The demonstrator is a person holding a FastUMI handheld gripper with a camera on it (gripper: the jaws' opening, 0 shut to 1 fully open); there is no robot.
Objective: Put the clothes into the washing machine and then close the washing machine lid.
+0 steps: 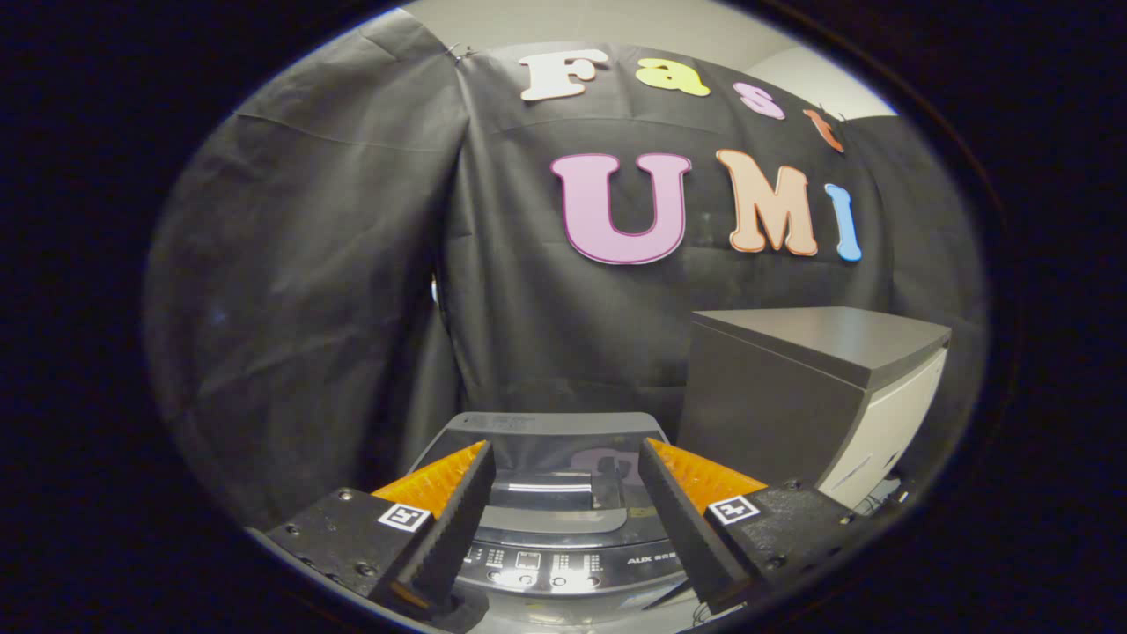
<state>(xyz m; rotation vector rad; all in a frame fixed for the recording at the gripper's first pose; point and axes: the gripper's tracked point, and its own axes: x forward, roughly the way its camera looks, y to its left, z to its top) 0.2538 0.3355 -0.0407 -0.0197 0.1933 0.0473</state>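
A grey top-loading washing machine [563, 537] stands below and just ahead of my fingers. Its control panel [541, 563] faces me, and its dark glass lid [555, 467] lies down flat over the tub, reflecting the wall. My gripper [563, 458] hovers above the machine's front, open, with nothing between its orange-backed black fingers [458, 511]. The lid shows in the gap between them. No clothes are visible; the tub's inside is hidden under the lid.
A grey-topped cabinet with a white side [819, 387] stands to the right of the machine, close beside it. Black cloth walls [308, 291] hang behind and to the left.
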